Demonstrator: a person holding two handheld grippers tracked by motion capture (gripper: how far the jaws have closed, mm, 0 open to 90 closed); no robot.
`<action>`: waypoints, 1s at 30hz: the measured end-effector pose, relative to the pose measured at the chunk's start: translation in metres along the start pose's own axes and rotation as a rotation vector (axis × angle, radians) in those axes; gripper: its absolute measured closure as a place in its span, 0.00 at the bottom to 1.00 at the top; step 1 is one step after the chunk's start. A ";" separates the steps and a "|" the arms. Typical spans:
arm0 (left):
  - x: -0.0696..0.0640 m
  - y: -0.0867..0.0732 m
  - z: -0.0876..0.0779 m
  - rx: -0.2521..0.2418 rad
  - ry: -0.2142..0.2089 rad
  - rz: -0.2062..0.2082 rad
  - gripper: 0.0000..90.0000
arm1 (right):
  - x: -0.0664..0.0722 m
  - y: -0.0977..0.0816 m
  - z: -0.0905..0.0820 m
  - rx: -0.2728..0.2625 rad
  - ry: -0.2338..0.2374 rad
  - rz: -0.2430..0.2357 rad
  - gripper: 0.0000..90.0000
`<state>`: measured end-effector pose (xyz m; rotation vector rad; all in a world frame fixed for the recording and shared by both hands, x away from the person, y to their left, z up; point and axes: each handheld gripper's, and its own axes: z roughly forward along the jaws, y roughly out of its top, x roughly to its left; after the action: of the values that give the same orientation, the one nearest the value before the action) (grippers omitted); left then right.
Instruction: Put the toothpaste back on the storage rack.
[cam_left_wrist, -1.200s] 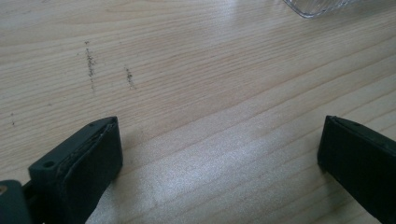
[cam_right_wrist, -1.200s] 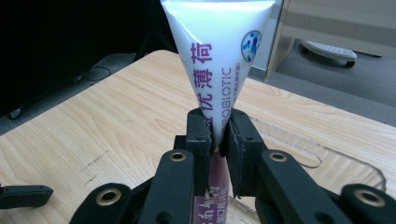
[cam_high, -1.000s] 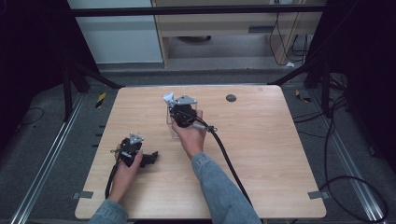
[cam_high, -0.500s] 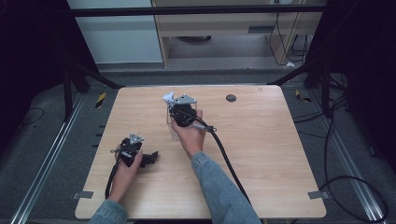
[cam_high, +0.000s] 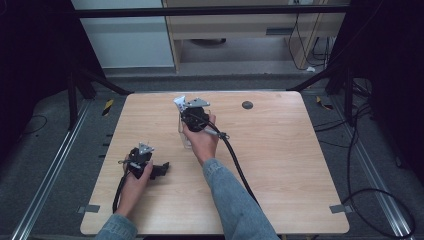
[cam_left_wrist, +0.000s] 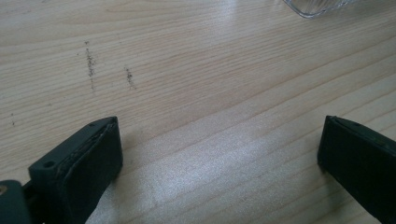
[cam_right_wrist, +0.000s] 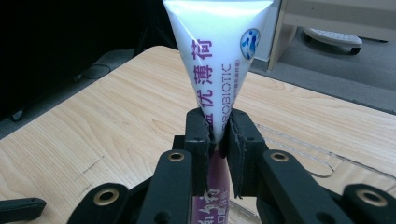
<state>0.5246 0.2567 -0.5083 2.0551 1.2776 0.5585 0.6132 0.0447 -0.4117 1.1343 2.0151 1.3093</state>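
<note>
1. The light wooden table with rounded corners (cam_high: 280, 165) stood on a grey floor, with dark metal frame legs behind it and a pale cabinet (cam_high: 235, 25) beyond.
2. A small dark round disc (cam_high: 247, 105) lay near the table's far edge, and faint dark scuff marks (cam_left_wrist: 91, 65) showed on the wood grain.
3. The right gripper (cam_right_wrist: 218, 130) had its jaws pinched onto a white and purple squeeze tube printed "PROBIOTIC" (cam_right_wrist: 219, 60), held upright over a clear glass container (cam_high: 184, 134) at the table's middle.
4. The left gripper (cam_left_wrist: 219, 154) rested low over the near left of the table, jaws spread wide with nothing between them; the glass's edge showed beyond it.
</note>
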 end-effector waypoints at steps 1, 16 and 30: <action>0.000 0.000 0.000 0.000 0.000 0.000 0.00 | 0.000 0.000 0.001 0.000 0.000 -0.001 0.88; 0.000 0.000 0.000 0.000 0.000 0.000 0.00 | -0.003 0.002 0.006 0.007 -0.007 0.015 0.87; 0.000 0.000 0.000 0.000 0.000 0.000 0.00 | -0.004 0.002 0.006 0.015 -0.001 0.018 0.87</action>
<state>0.5246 0.2567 -0.5083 2.0546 1.2778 0.5586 0.6208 0.0451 -0.4123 1.1620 2.0217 1.3044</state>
